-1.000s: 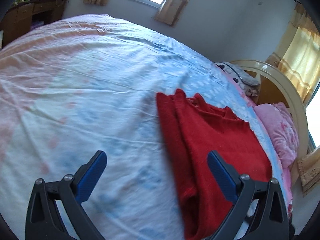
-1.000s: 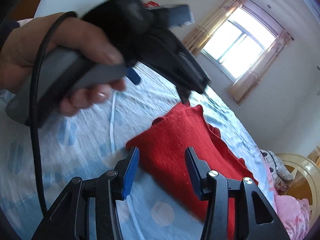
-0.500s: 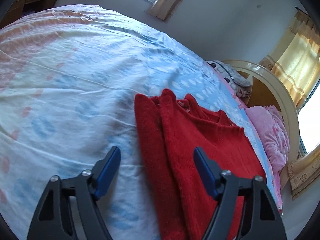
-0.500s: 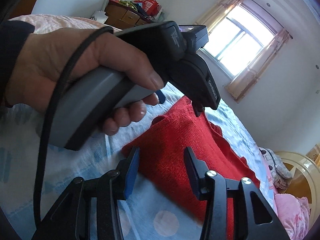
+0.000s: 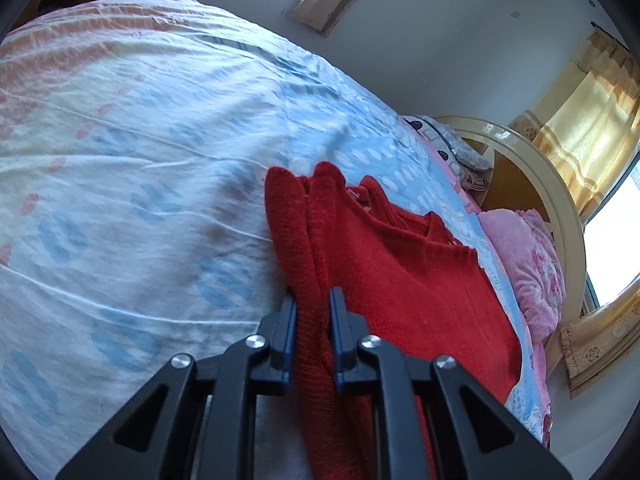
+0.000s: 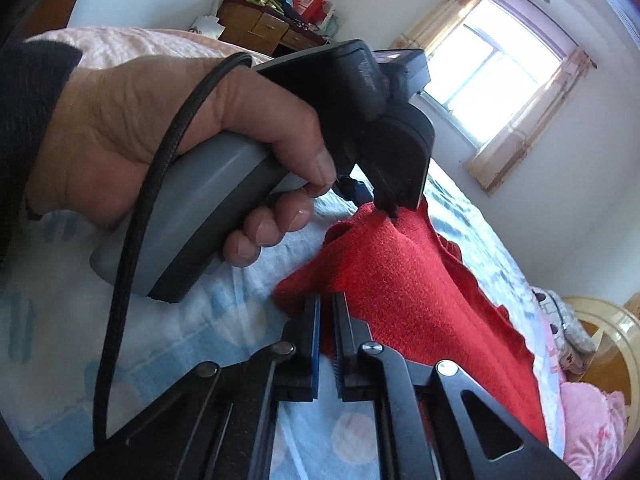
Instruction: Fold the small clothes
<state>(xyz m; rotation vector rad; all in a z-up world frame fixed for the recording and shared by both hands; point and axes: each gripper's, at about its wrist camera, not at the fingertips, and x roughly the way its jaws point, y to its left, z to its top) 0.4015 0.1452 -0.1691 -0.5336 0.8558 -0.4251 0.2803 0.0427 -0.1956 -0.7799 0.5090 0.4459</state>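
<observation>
Both my grippers, left (image 5: 312, 312) and right (image 6: 326, 320), pinch the red knitted sweater (image 5: 400, 280); left is closing. Partly folded; final fold remains.

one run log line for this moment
stage: grasp | left gripper: closing on red sweater | right gripper: shut on sweater edge | bed sheet

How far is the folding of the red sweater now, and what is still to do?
Done: the red sweater lies on the bed sheet with one side already folded in. In hand: the left gripper is closing on that folded edge; the right gripper pinches a corner. Left: the next fold over.
</observation>
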